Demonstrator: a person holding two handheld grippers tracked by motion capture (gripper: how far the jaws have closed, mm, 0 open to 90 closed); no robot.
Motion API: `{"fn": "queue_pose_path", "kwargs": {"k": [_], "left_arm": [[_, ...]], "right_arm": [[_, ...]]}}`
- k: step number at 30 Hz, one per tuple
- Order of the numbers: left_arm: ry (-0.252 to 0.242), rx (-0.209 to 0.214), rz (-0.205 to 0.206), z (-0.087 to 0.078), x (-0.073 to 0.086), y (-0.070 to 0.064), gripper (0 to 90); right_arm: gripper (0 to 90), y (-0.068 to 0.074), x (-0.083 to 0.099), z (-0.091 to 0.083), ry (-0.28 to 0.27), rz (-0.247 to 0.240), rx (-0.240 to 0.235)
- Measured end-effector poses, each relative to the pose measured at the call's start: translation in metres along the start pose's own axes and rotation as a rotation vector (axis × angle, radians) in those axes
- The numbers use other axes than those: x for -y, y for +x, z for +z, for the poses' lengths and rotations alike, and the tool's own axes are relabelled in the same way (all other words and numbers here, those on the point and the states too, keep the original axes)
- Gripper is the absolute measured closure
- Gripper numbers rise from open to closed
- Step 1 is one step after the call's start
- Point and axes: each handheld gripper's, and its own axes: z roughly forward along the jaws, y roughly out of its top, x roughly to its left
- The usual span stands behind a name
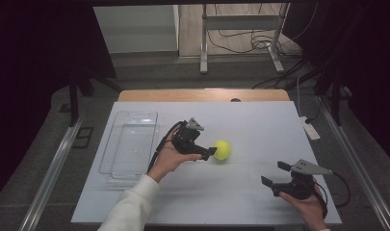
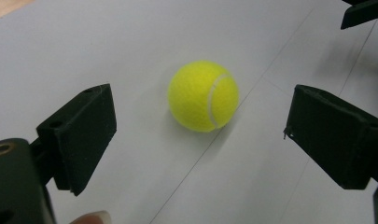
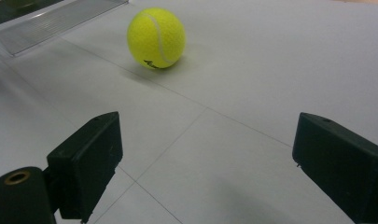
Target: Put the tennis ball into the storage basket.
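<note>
Tennis ball [image 1: 222, 150] lies just ahead of the left claw [image 1: 209, 153] — jaws spread, untouched.

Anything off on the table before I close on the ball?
Nothing stands out. The tennis ball sits intact on the white table, just ahead of the open left gripper. The clear tray lies flat at the left, and the right gripper waits open.

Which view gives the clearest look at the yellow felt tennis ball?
The left gripper view: the yellow felt tennis ball sits large and centred ahead of the open left gripper, seam sharp. The right gripper view shows it farther off, with black print low on it. The high view shows it small.
</note>
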Motion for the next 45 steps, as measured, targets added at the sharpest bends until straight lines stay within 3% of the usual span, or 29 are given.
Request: {"fn": "queue_pose_path", "kwargs": {"k": [30, 45], "left_arm": [[0.026, 0.014, 0.029, 0.018, -0.018, -0.005, 9.2], [0.067, 0.022, 0.034, 0.034, -0.025, -0.003, 9.1]], "right_arm": [[8.6, 0.0, 0.0, 0.001, 0.004, -0.002, 0.003], [8.6, 0.0, 0.0, 0.002, 0.011, -0.007, 0.004]]}}
